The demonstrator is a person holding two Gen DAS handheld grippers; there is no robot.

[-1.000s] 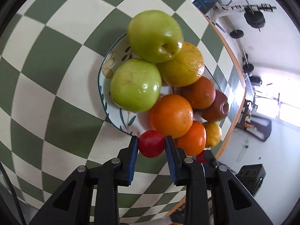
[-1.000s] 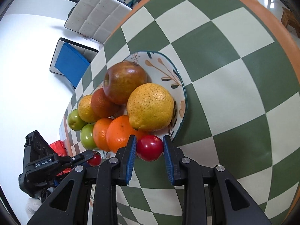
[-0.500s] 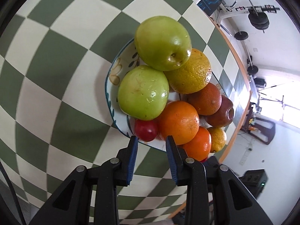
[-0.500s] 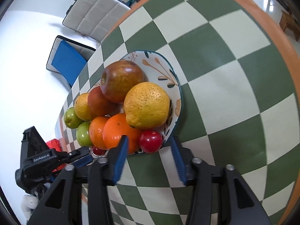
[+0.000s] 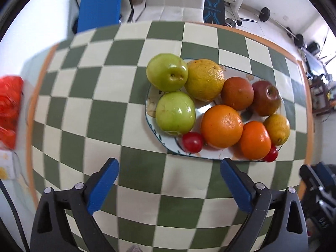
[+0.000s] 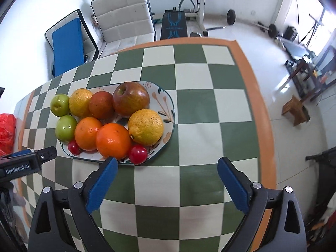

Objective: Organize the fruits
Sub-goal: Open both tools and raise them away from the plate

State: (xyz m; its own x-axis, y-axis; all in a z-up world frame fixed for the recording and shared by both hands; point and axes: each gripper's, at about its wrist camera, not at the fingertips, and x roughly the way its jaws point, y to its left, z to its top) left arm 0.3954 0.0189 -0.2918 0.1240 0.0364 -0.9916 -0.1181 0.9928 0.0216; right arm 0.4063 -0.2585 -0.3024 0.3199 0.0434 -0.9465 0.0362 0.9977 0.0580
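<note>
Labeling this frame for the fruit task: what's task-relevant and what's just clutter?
Task-relevant:
- plate with two green apples, red apple, oranges
- left small red fruit, right small red fruit, both on the plate edge
- left tool, right tool, both open and empty

Clutter:
- red bag
- white chair
- weight bench

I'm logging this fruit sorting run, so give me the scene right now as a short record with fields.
surface: green and cream checkered table
plate: patterned, holds all the fruit
green apples: two, at the plate's left end
oranges: several, in the middle
red apple: far side of the plate
small red fruits: two, on the near rim
left tool: open, empty, short of the plate
right tool: open, empty, short of the plate
</note>
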